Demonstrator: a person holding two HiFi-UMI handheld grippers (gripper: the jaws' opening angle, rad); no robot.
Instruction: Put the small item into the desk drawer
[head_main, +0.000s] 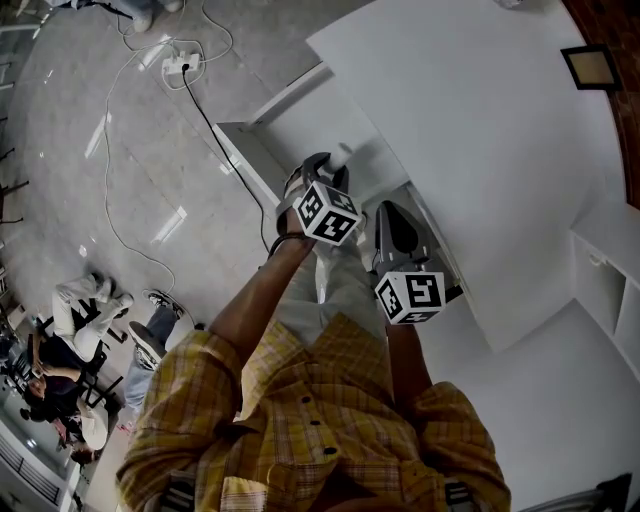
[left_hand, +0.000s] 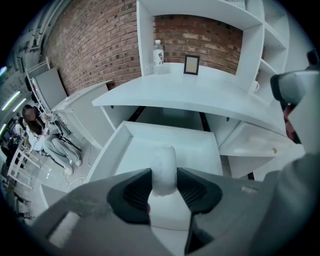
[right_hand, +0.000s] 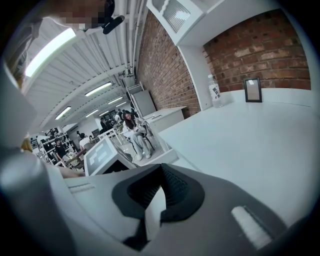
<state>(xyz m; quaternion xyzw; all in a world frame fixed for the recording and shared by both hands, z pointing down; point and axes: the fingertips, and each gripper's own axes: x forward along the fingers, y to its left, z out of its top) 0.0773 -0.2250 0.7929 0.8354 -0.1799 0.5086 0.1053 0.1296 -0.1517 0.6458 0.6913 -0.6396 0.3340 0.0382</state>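
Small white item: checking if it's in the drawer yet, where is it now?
The small white item is at the centre of the left gripper view, clamped in the left gripper over the open drawer below the desk top.

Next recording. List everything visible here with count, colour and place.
desk: one, white, in front of the person
drawer: one, white, pulled open under the desk top
small item: one, white, held over the open drawer
bottle: one, clear with a label, at the back of the desk
picture frame: one, dark, upright beside the bottle
shelf unit: one, white, on the desk
brick wall: one, red-brown, behind the desk
power strip: one, white, on the floor with cables
seated people: several, far side of the room
shirt: one, yellow plaid, on the person
left gripper: one, grey, shut on the small item
right gripper: one, grey, jaws together, empty
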